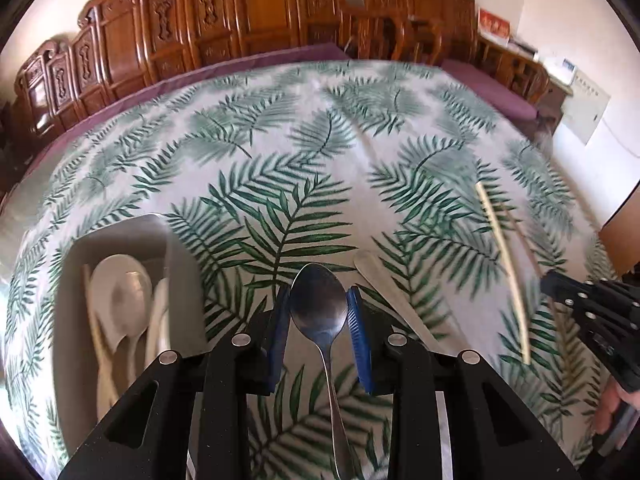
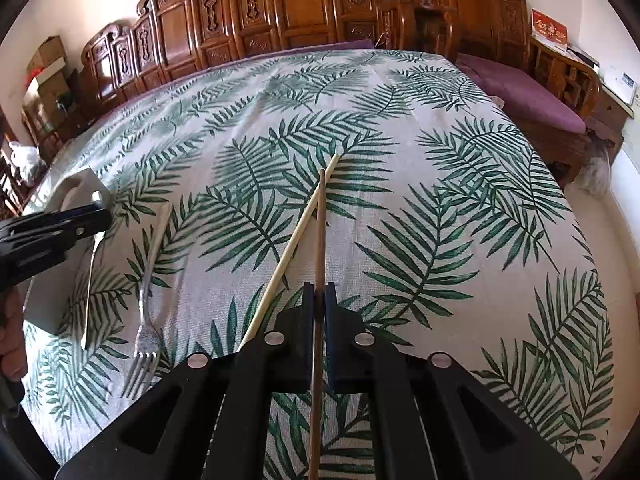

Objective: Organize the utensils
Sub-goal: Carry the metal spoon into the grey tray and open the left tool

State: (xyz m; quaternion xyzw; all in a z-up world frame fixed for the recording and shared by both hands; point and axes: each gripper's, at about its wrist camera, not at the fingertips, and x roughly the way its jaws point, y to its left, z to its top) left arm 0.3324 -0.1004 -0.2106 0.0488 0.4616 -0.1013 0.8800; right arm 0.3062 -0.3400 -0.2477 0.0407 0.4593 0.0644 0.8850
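My left gripper (image 1: pixel 319 300) is shut on a steel spoon (image 1: pixel 320 312), its bowl between the blue pads and its handle running back under the gripper. To its left stands a grey utensil tray (image 1: pixel 180 280) holding white spoons (image 1: pixel 120 300) and a chopstick. My right gripper (image 2: pixel 319 300) is shut on a brown chopstick (image 2: pixel 320 240) that points away over the cloth. A pale chopstick (image 2: pixel 296 240) lies on the cloth just left of it, crossing near the tip. A steel fork (image 2: pixel 146 320) lies further left on the cloth.
The table wears a palm-leaf cloth (image 2: pixel 440 220). The fork handle (image 1: pixel 384 288) lies right of my left gripper, the pale chopstick (image 1: pixel 504 268) further right. Carved wooden chairs (image 2: pixel 280 8) and a purple cushion (image 2: pixel 520 92) ring the table's far side.
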